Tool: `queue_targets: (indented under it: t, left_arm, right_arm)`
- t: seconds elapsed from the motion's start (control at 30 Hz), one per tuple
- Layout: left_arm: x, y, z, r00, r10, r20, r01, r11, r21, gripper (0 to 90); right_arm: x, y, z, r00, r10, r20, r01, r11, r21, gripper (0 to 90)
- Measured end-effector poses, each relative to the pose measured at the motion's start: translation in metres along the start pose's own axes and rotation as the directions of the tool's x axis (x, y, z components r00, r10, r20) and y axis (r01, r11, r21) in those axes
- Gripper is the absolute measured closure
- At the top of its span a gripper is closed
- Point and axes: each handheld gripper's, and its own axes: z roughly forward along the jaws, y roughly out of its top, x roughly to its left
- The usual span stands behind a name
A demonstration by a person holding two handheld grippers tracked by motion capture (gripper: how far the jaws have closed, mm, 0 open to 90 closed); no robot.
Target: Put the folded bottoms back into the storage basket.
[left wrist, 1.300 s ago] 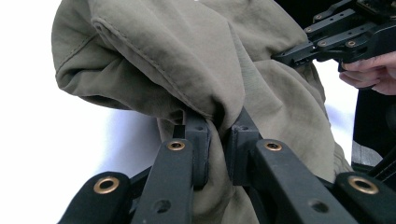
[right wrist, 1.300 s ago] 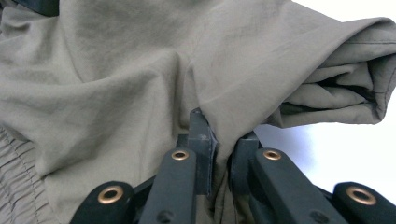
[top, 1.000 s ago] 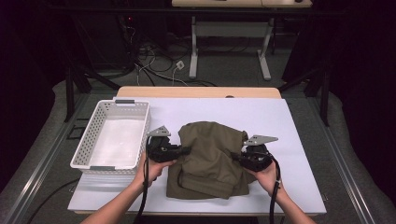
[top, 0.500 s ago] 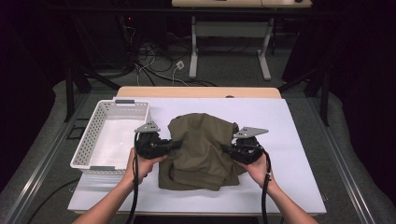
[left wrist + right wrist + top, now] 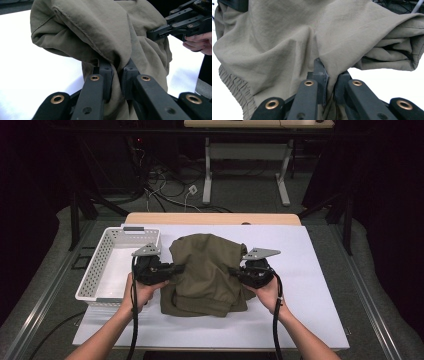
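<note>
both tongs were clenched on the olive garment [image 5: 207, 270]: left tongs [image 5: 176, 268] pinched a fold on its left side, right tongs [image 5: 234, 270] a fold on its right. compared with a second earlier the hands had come up and shifted left toward the white basket [image 5: 95, 275], and the cloth went with them; its upper part was now bunched and lifted between the two grips, while the lower edge seemed to drag on the white worktop [image 5: 310, 285]. grip width hadn't changed. judged as mid-carry, likely heading for the basket, drop not yet done.

left gripper view: left tongs [image 5: 117, 75] bit into a seamed fold of the garment [image 5: 95, 32], right tongs [image 5: 156, 33] seen farther off with a hand [image 5: 198, 43]. right gripper view: right tongs [image 5: 332, 75] shut on the garment [image 5: 287, 37], elastic gathered hem at lower left.

hard to tell: what kind of garment, how many layers each grip held, whether the bottom edge really touched the worktop. pad tips buried in cloth. forearms cut off at frame bottom.
</note>
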Motion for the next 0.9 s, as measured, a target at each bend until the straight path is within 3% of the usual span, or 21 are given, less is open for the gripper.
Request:
queue_targets:
  t: [0.33, 0.9]
  left_arm:
    - [0.009, 0.01, -0.021, 0.998, 0.011, -0.062, -0.01, 0.9998, 0.017, 82.3]
    - [0.015, 0.031, -0.048, 0.9934, 0.013, -0.114, -0.01, 0.9995, 0.031, 82.3]
  right_arm:
    - [0.007, 0.018, 0.012, 0.9998, -0.012, -0.018, 0.011, 1.0, -0.018, 83.4]
    - [0.015, 0.042, 0.026, 0.9985, 0.0, -0.054, -0.002, 0.999, -0.051, 83.5]
